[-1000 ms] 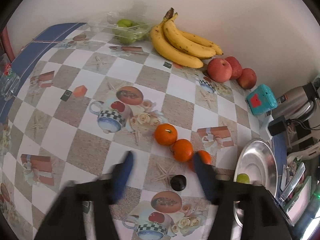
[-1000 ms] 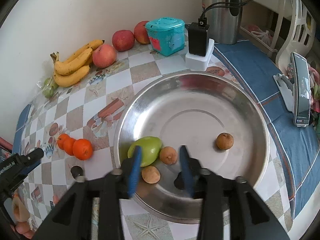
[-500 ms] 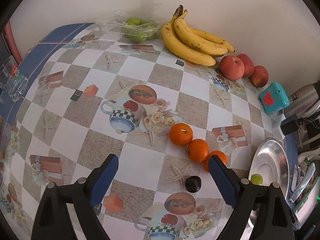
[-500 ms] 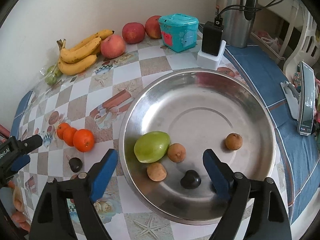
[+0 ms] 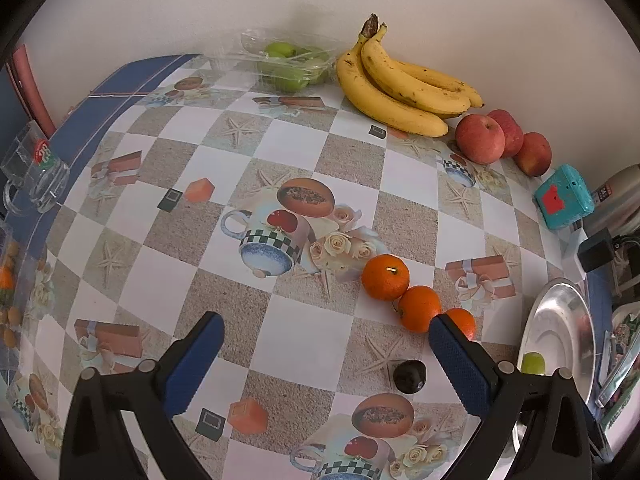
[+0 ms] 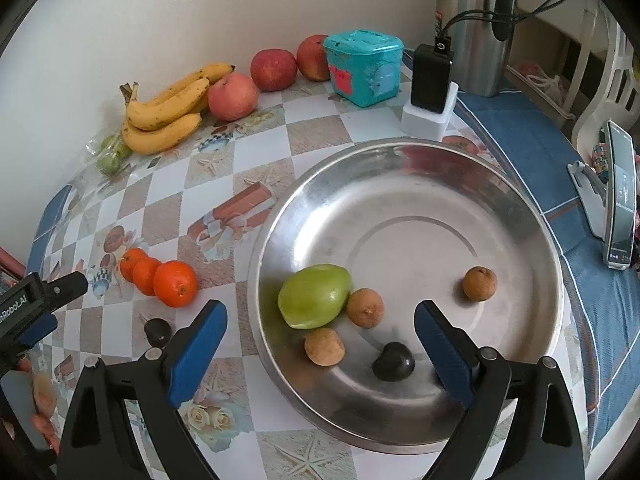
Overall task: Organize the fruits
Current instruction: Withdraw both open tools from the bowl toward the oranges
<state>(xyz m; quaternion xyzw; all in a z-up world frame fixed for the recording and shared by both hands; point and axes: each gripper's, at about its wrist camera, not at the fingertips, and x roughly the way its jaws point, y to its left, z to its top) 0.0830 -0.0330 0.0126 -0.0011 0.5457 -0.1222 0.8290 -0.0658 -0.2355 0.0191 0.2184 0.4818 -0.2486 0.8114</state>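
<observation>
My right gripper [image 6: 320, 314] hangs over the near side of a steel plate [image 6: 520, 320], its jaws opening wide with nothing pressed between them. In the plate lie a green fruit [image 6: 314, 301], three small brown fruits [image 6: 365, 307] and a dark fruit [image 6: 394, 361]. My left gripper [image 5: 326, 330] hovers over the checked tablecloth, jaws also opening and empty. Three oranges [image 5: 385, 277] sit in a row by its right finger, and a dark fruit [image 5: 409, 376] lies on the cloth just inside that finger. Bananas [image 5: 400, 84] and red apples [image 5: 480, 139] line the wall.
A clear pack of green fruits [image 5: 286, 62] stands at the back. A teal box [image 6: 364, 66], a black charger on a white base [image 6: 430, 92] and a steel flask [image 6: 474, 24] stand behind the plate. A phone on a stand [image 6: 620, 200] is right, a glass mug [image 5: 34, 172] left.
Both grippers' jaws have spread from fairly narrow to wide. The dark fruit in the plate now lies free between the right fingers. Neither hand has shifted much.
</observation>
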